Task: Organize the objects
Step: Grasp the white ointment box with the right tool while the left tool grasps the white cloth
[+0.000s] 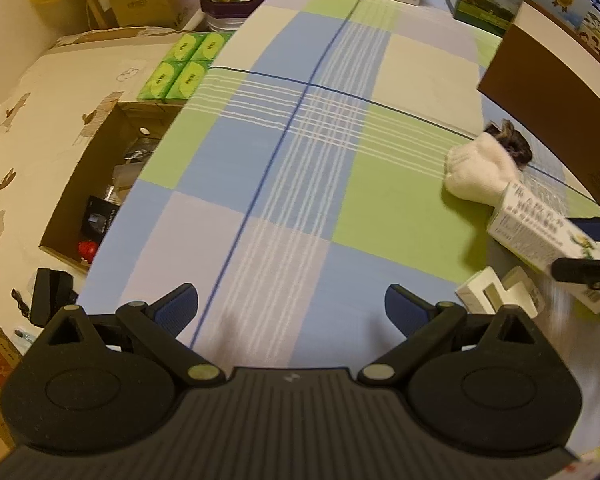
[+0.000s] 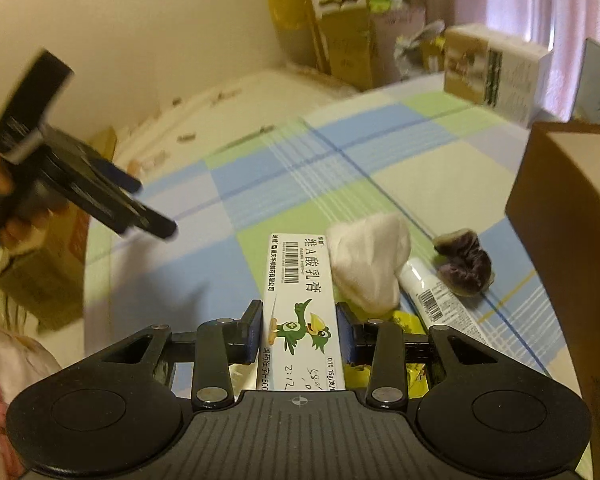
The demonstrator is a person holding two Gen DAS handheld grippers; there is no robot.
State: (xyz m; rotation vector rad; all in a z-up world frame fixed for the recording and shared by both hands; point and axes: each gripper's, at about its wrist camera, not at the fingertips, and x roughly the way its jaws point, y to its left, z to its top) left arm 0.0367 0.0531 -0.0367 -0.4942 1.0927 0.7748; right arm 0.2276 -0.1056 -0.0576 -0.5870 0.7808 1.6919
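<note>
Ointment box: printed paperboard, smooth, slight sheen, sitting between right gripper pads of blue ribbed rubber. Gripper bodies looking matt black plastic, ridged. Tablecloth: woven checked cloth, matt. Sock: soft white knit. Tube: glossy plastic. Brown box: matt cardboard.

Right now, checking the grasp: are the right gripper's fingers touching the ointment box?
Touching. The right wrist view shows both blue pads of the right gripper pressed flat against the sides of the ointment box, no gap visible.
</note>
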